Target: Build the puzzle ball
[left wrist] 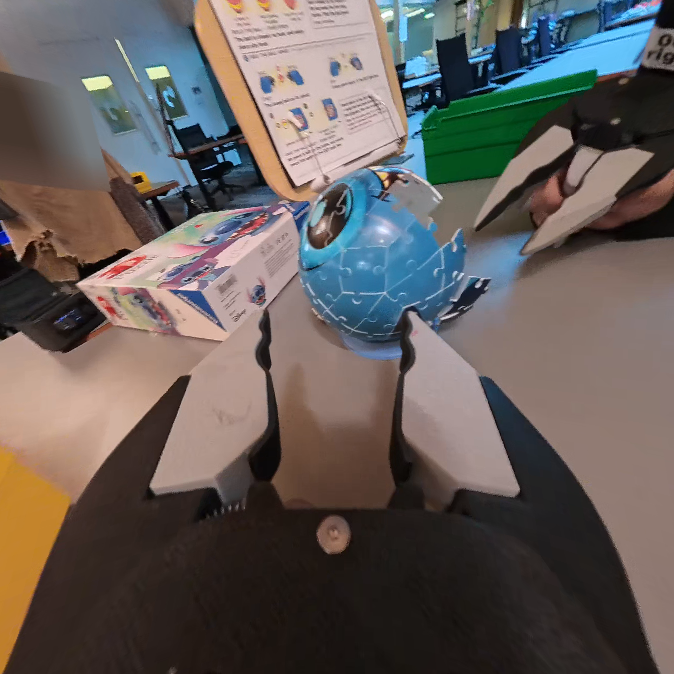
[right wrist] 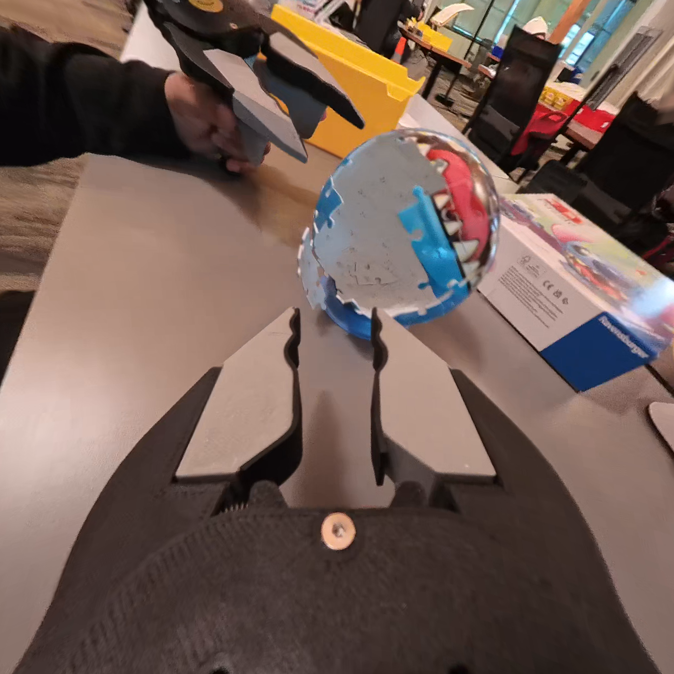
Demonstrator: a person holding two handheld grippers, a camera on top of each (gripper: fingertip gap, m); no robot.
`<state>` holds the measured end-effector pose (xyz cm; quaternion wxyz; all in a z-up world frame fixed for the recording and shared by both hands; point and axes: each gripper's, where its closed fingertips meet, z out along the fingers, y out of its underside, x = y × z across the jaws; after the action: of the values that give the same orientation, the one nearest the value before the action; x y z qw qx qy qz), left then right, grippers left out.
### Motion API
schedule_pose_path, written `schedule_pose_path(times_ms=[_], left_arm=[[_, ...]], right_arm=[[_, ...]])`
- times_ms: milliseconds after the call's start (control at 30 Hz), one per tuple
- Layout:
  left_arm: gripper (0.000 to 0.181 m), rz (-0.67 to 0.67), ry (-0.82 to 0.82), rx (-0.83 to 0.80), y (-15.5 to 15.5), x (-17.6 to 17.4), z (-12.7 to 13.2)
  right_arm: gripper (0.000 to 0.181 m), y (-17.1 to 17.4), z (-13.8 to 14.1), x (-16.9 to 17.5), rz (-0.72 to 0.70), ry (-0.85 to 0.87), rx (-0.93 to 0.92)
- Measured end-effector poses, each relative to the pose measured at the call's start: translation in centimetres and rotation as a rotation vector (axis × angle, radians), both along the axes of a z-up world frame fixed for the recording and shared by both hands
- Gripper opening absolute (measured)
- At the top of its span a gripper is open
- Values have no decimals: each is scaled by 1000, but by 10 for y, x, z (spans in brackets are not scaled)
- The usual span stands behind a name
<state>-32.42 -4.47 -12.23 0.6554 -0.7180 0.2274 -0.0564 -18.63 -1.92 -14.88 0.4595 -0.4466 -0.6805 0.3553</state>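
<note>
The left gripper [left wrist: 335, 321] stands with its fingers well parted and nothing between them, its tips just short of the puzzle ball [left wrist: 379, 262]; the right gripper [right wrist: 333, 322] is likewise parted, a little less widely, and holds nothing, its tips close to the ball's open side. The ball sits on a pale blue ring stand [left wrist: 368, 350] on the grey table [left wrist: 547, 328], between the two tools, with the puzzle box [left wrist: 189, 277] lying just beside it and a clipboard of instructions [left wrist: 306, 91] propped behind; a green bin [left wrist: 503, 127] stands farther back on the left view, a yellow bin [right wrist: 364, 91] on the right. The ball is far from whole: the right wrist view looks through a large gap onto the grey inner faces of the far pieces, with ragged tabbed edges around the opening; a loose-looking pale piece [left wrist: 419, 197] juts from the top rim and a dark one [left wrist: 467, 295] hangs off low. No spare piece lies in plain view, so the likely step is steadying the ball and pressing those proud pieces home; I would grip lightly across the firm, finished blue shell with one tool, never on a free edge, and push the tab along the curve with the other, since squeezing the open side could buckle the shell or roll it off its stand.
</note>
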Motion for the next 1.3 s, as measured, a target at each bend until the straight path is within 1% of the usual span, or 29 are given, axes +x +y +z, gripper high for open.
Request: schedule_pose_path(times_ms=[100, 167, 200, 233, 300, 333, 367, 400, 433, 567, 667, 800, 833, 900, 967, 1067, 1100, 1167, 1233, 1300], left_arm=[[72, -29, 44, -53, 9, 7, -10], [71, -29, 68, -75, 12, 9, -14], [70, -24, 77, -74, 12, 9, -15], [68, -21, 86, -63, 12, 9, -14], [63, -20, 103, -45, 10, 10, -13], [63, -17, 108, -43, 10, 11, -13], [63, -14, 110, -43, 11, 10, -13], [63, -12, 109, -43, 11, 10, -13], [63, -9, 108, -41, 11, 9, -13], [60, 18, 92, -26, 10, 4, -10], [60, 37, 46, -22, 9, -3, -6], [59, 56, -26, 2, 6, -13, 1], [59, 56, -42, 12, 5, -15, 3], [59, 46, -70, 32, 2, -16, 8], [59, 34, -81, 38, 1, -15, 9], [60, 26, -58, 18, 1, -12, 5], [60, 28, -51, 11, 2, -12, 4], [60, 35, -47, 4, 3, -12, 3], [60, 39, -53, 8, 3, -13, 4], [60, 38, -54, 11, 2, -13, 4]], right_arm=[[37, -21, -8, -24, 36, -45, -27], [36, -26, -10, -38, 26, -68, -61], [38, -27, -11, -44, 27, -76, -76], [36, -27, -12, -49, 20, -83, -86], [29, -23, -17, -56, -9, -117, -87], [20, -24, -20, -58, -3, -137, -86], [6, -26, -21, -58, 11, -144, -82], [0, -27, -21, -57, 16, -142, -77], [0, -26, -20, -56, 17, -140, -74], [0, -25, -19, -49, 15, -138, -99], [0, -24, -16, -40, 23, -132, -119], [0, -11, 4, -19, -16, -48, 1], [0, -7, 5, -12, -22, -44, 19], [0, 11, 0, 1, -72, -80, 55], [4, 31, -7, 13, -123, -125, 101], [4, 56, -16, 30, -174, -173, 229], [1, 60, -18, 34, -177, -184, 267], [0, 64, -26, 39, -168, -212, 288], [10, 61, -30, 42, -148, -225, 250], [16, 52, -25, 41, -112, -195, 191]])
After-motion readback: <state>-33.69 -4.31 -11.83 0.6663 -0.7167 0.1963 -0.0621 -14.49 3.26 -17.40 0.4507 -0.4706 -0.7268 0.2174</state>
